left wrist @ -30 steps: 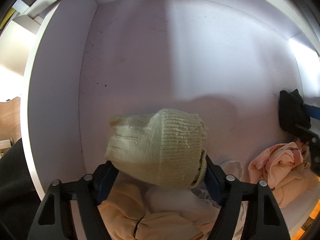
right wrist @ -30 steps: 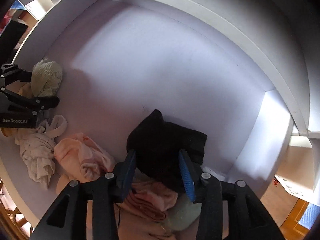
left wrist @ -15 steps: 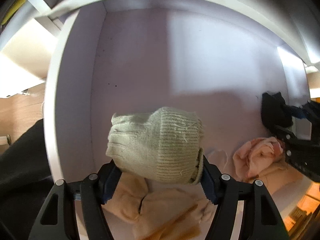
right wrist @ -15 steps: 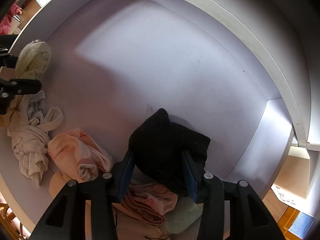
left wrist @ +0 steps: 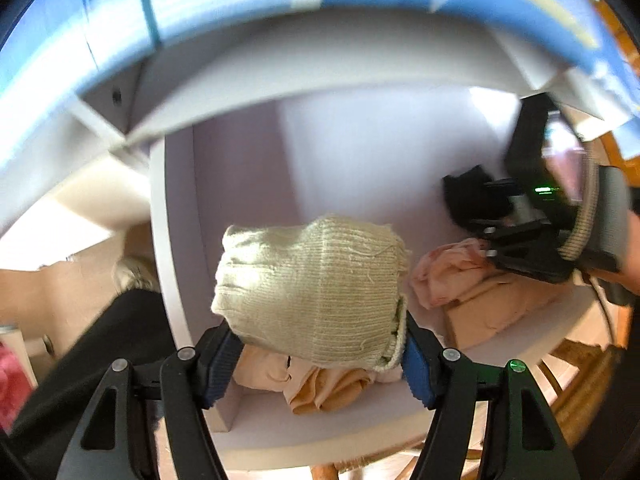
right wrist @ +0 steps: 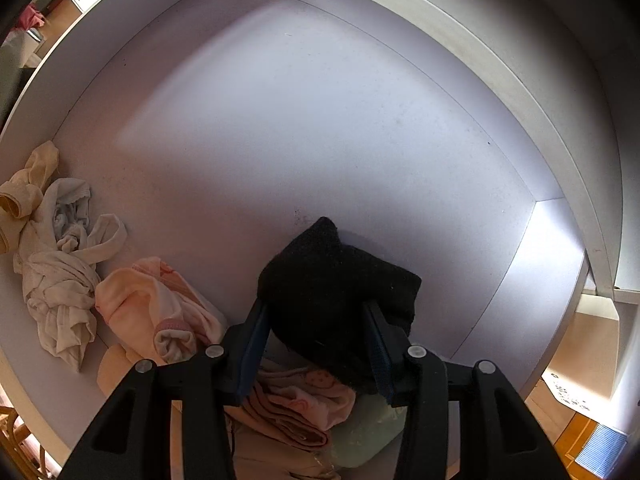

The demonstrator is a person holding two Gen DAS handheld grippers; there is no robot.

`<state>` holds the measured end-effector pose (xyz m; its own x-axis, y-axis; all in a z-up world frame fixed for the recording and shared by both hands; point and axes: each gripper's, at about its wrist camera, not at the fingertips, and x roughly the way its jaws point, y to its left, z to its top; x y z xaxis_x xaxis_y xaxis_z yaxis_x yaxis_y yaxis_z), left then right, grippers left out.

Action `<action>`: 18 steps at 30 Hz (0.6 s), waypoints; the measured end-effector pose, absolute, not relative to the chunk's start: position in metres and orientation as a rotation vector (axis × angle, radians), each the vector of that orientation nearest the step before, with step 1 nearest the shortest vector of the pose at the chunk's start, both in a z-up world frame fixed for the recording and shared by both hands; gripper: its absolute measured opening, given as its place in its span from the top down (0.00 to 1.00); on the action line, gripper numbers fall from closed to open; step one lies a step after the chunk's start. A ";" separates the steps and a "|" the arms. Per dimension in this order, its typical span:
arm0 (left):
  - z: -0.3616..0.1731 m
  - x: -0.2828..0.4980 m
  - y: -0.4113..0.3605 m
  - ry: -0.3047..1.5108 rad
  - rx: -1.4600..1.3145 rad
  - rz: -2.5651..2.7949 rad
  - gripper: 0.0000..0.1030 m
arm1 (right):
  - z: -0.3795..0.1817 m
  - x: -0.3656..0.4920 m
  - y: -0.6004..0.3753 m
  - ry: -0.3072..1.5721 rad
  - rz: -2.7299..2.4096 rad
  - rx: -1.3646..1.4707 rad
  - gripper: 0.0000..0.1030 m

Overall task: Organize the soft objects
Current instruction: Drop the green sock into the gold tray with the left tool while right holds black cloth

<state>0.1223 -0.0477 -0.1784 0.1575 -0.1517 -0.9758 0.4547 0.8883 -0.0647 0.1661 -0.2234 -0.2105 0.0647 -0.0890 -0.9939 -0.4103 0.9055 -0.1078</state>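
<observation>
Left gripper [left wrist: 320, 364]: black angular frame, triangular cut-outs, silver screw heads, one green dot, ribbed blue pads [left wrist: 222, 364]. Right gripper [right wrist: 318, 354]: same black frame, silver screws, blue pads. Sleeve [left wrist: 600, 220] grey, cream ribbed cuff.

A home: white closet shelf [right wrist: 320, 120] with loose clothes [right wrist: 60, 280], wooden floor [right wrist: 576, 428].

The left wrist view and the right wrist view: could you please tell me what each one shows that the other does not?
Only the left wrist view shows the cream knit hat clamped in the left hand-held gripper, plus the right hand-held gripper from outside.

Only the right wrist view shows the pale green cloth under the pile.

Both show the black knit item and the pink garment.
</observation>
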 end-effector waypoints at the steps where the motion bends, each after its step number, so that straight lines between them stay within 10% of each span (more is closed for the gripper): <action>1: -0.168 0.121 -0.050 1.328 0.273 -0.457 0.32 | -0.210 0.166 -0.223 1.499 0.253 -0.412 0.55; 18: 0.042 0.199 -0.046 1.056 0.155 -0.552 0.32 | -0.209 0.167 -0.224 1.501 0.251 -0.409 0.55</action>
<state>0.1989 -0.0460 0.0425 0.3715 -0.3565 -0.8573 0.5011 0.8543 -0.1380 0.1673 -0.2244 -0.2086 0.0628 -0.0893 -0.9940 -0.4080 0.9067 -0.1073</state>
